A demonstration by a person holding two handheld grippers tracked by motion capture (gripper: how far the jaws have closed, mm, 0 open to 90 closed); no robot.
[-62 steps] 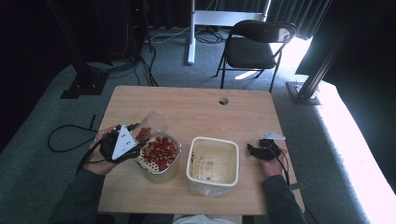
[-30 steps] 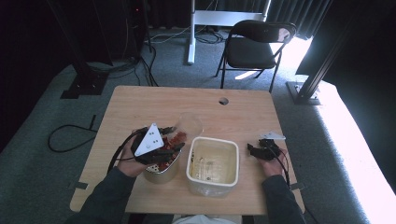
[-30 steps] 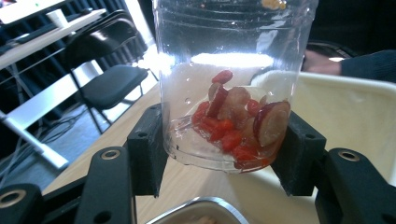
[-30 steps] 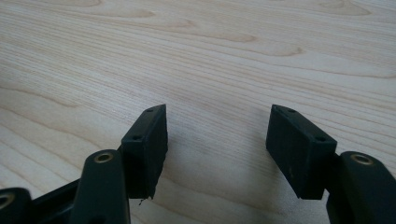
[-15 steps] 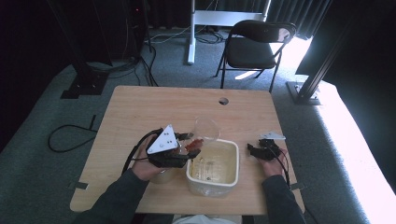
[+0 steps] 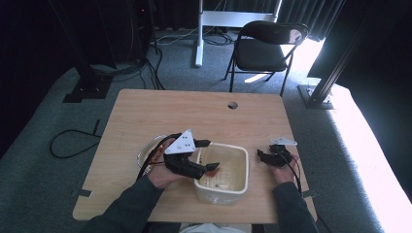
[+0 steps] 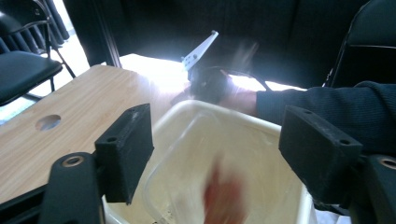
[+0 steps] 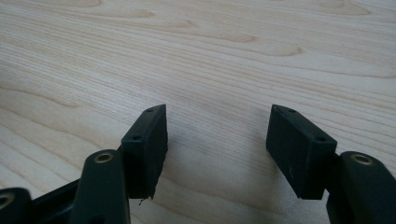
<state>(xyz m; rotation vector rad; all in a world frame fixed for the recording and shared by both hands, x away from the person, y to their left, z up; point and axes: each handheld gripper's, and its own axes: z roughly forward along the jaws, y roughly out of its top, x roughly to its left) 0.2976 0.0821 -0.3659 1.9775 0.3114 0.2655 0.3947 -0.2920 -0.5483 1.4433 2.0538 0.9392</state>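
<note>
My L gripper [image 6: 206,155] sits over the white tub [image 6: 240,180], jaws just sprung wide, nothing pinched. A red piece [image 7: 224,193], prob a strawberry (blurred), lies below and between them inside the tub, w/ a clear cup [image 7: 187,163]. R gripper [image 6: 265,156] rests on the table [image 6: 145,111], jaws apart, empty. L is nearer.

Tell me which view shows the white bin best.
The high view: the whole bin sits on the table, all four walls visible, with the left claw over its left edge. The left gripper view shows just its near rim and blurred inside. The right gripper view looks at bare tabletop.
</note>
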